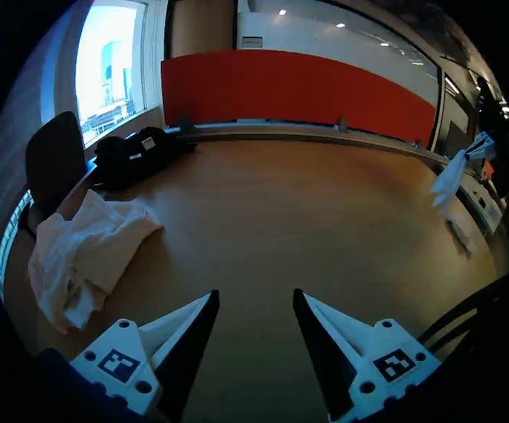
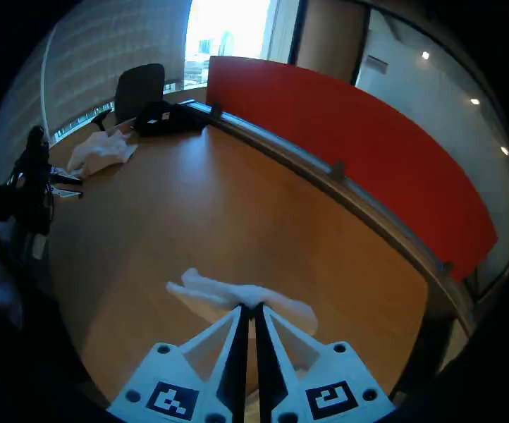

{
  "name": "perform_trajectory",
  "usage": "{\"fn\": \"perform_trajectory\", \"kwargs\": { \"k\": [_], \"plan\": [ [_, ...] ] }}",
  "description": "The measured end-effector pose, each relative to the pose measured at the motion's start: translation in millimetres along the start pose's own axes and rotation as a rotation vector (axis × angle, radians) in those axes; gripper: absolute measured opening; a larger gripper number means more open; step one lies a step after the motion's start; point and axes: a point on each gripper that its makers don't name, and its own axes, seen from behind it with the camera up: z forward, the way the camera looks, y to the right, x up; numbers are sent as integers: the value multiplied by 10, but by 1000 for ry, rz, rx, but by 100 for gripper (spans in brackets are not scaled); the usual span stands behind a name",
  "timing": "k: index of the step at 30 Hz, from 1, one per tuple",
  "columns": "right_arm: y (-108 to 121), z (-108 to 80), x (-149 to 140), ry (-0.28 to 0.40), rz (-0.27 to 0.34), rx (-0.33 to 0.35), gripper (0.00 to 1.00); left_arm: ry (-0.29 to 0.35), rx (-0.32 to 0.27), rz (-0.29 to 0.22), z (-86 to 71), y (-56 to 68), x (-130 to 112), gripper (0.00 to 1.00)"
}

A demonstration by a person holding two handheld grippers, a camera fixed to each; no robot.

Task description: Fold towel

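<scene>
A white towel [image 2: 244, 295] hangs from my right gripper [image 2: 251, 307], whose fingers are shut on its edge above the wooden table [image 2: 205, 211]. In the left gripper view that same towel [image 1: 446, 182] dangles at the far right under the right gripper [image 1: 481, 144]. My left gripper [image 1: 254, 296] is open with nothing between its fingers, low over the table [image 1: 290, 211]. A crumpled cream towel pile [image 1: 85, 254] lies to its left; the pile [image 2: 103, 151] also shows far off in the right gripper view.
A black bag [image 1: 138, 151] sits at the table's far left corner beside a dark chair [image 1: 53, 162]. A red divider [image 1: 297, 92] runs along the back edge. Another white cloth [image 1: 462, 233] lies on the table under the hanging towel.
</scene>
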Motion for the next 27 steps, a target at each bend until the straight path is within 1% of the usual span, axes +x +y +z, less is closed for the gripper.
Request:
{"fn": "perform_trajectory", "kwargs": {
  "k": [8,14,21,27],
  "plan": [
    [398,-185,-296,-40,30,-51,6,-3,3,2,7,42,36,77],
    [623,-271,-484,-64,52,-78,6,-7,3,17,19,91,53,77],
    [812,-346,-720,-98,69,-98,6,-10,3,23,19,148,63,77],
    [865,-386,-882,-118,82,-103,6,-13,0,32,19,194,68,77]
  ]
}}
